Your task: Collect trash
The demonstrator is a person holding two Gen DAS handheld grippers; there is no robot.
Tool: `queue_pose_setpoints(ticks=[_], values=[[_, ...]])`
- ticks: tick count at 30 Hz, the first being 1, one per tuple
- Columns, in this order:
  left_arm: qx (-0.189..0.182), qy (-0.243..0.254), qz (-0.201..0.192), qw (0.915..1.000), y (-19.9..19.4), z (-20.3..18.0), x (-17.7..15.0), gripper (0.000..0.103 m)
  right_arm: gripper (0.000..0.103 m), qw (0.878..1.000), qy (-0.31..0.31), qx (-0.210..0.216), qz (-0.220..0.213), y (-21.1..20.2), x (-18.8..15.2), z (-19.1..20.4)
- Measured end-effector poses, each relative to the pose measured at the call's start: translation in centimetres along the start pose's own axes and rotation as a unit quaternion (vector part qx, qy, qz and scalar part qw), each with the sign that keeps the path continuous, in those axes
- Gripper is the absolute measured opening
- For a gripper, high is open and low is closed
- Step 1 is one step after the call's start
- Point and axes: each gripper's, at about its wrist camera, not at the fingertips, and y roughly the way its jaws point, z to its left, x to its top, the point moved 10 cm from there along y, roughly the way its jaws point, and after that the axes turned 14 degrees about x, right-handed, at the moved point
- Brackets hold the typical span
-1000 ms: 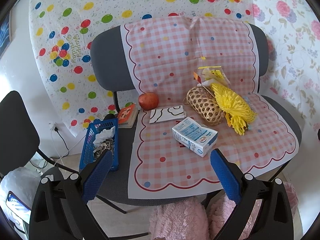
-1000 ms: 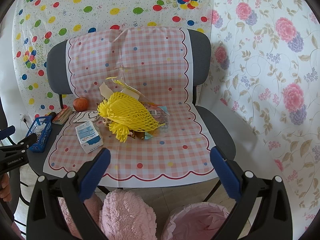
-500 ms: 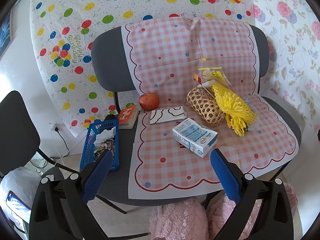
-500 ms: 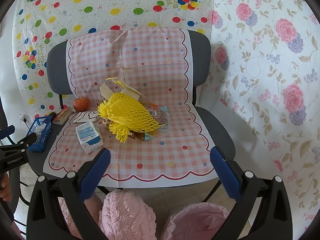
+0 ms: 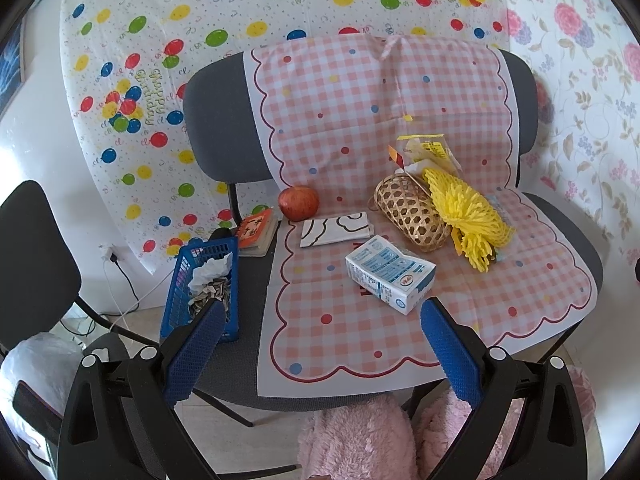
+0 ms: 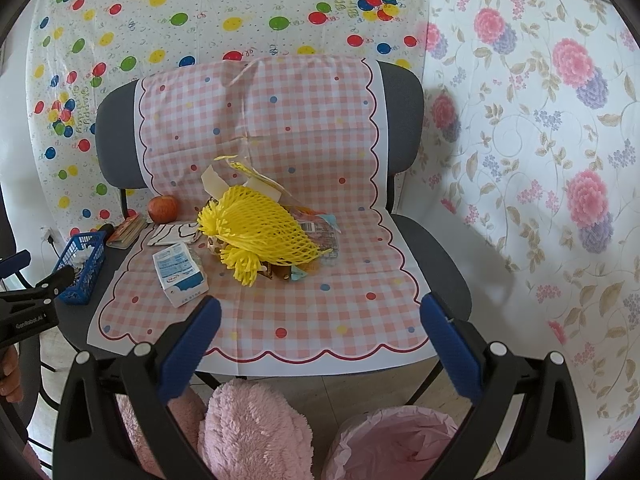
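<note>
Beside milk carton (image 5: pixel 390 274), tipped wicker basket (image 5: pixel 412 214)

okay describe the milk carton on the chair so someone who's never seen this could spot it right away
Find the grey chair draped with a pink checked cloth. On the seat, nearer the front edge than the wicker basket and yellow foam net, lies the milk carton on its side. It is the only white box with blue print; the flat paper behind it is white with black curves.

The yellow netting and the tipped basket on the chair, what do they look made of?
Yellow netting: looks like soft foam mesh, matte, with diamond openings and frayed strand ends. Basket: probably woven bamboo or rattan strips, tan with a slight sheen, open lattice weave.
</note>
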Motion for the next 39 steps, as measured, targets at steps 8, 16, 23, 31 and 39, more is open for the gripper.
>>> queue_pose_setpoints(ticks=[8, 16, 23, 31, 39], values=[[0.003, -0.001, 0.002, 1.0000, 0.0, 0.4, 0.0, 0.096, 0.097, 1.000, 0.000, -0.001, 0.001, 0.1, 0.0, 0.1], [0.004, -0.002, 0.002, 1.0000, 0.1, 0.2, 0.0, 0.096, 0.097, 1.000, 0.000, -0.001, 0.000, 0.2, 0.0, 0.0], [0.005, -0.001, 0.004, 1.0000, 0.2, 0.3, -0.2, 0.096, 0.097, 1.000, 0.000, 0.000, 0.002, 0.3, -0.1, 0.0], [0.020, -0.006, 0.012, 0.9997, 2.2, 0.4, -0.9, 0.096, 0.097, 1.000, -0.013, 0.016, 0.004, 2.5, -0.4, 0.5], [-0.005, -0.018, 0.038, 0.9991, 5.7, -0.5, -1.2, 0.096, 0.097, 0.998, -0.032, 0.062, -0.004, 7.9, 0.3, 1.3]])
